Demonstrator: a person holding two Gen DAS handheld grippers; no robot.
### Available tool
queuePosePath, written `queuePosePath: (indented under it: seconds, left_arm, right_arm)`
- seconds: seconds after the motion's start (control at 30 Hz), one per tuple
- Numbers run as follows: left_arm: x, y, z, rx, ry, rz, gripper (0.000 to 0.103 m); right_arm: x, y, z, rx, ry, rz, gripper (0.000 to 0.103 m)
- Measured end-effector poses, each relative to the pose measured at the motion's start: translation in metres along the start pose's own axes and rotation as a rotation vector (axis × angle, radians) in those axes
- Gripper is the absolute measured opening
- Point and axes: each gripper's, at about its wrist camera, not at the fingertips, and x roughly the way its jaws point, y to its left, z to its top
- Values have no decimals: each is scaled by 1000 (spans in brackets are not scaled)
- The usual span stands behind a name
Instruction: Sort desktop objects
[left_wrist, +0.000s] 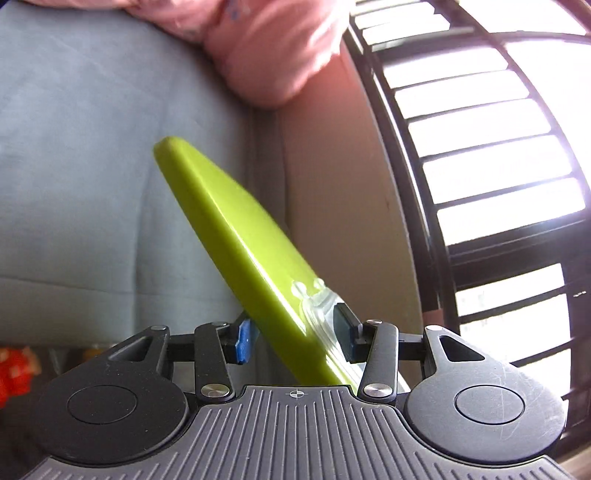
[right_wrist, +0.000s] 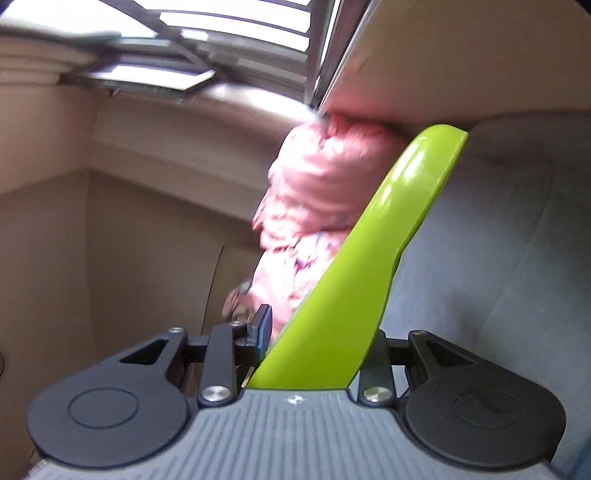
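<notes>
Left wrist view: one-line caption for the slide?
Left gripper clamps a flat lime-green tray by its edge, lifted at a tilt before a grey sofa and barred window.

Grey-blue upholstered sofa (left_wrist: 92, 166) fills view from 9 to 12 o'clock; crumpled pink cloth (left_wrist: 266, 51) lies against it at 12 o'clock.

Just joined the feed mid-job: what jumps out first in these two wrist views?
A lime-green flat object fills the middle of both views, clamped in the left tool and slanting up-left there, and clamped in the right tool, slanting up-right. Behind it sit a pink bundle of cloth and a bright barred window.
</notes>
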Motion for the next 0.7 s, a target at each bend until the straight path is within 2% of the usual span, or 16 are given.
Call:
queuePosePath:
  seconds: [0.03, 0.1, 0.2, 0.33, 0.4, 0.5, 0.57, 0.7]
  left_arm:
    - [-20, 9, -7, -8, -28, -4, 48]
    - [-47, 46, 25, -44, -79, -15, 48]
    - [-111, 83, -5, -74, -146, -36, 52]
    - [-159, 104, -52, -52, -236, 30, 56]
    - [-146, 97, -78, -78, -268, 39, 56]
    - [-160, 95, -103, -133, -287, 15, 57]
    - [-162, 99, -111, -153, -290, 10, 64]
    - [-144, 95, -111, -193, -254, -12, 66]
  right_arm:
    - [9, 5, -8, 0, 35, 13, 34]
    - [26, 13, -24, -2, 106, 30, 34]
    - [42, 19, -52, 6, 212, 42, 34]
    - [63, 18, -86, 25, 344, 42, 34]
    - [75, 23, -95, 37, 395, 38, 34]
    - [64, 16, -119, 70, 452, 39, 34]
    - [52, 13, -126, 87, 474, 57, 34]
    - [16, 12, -127, 82, 504, 110, 32]
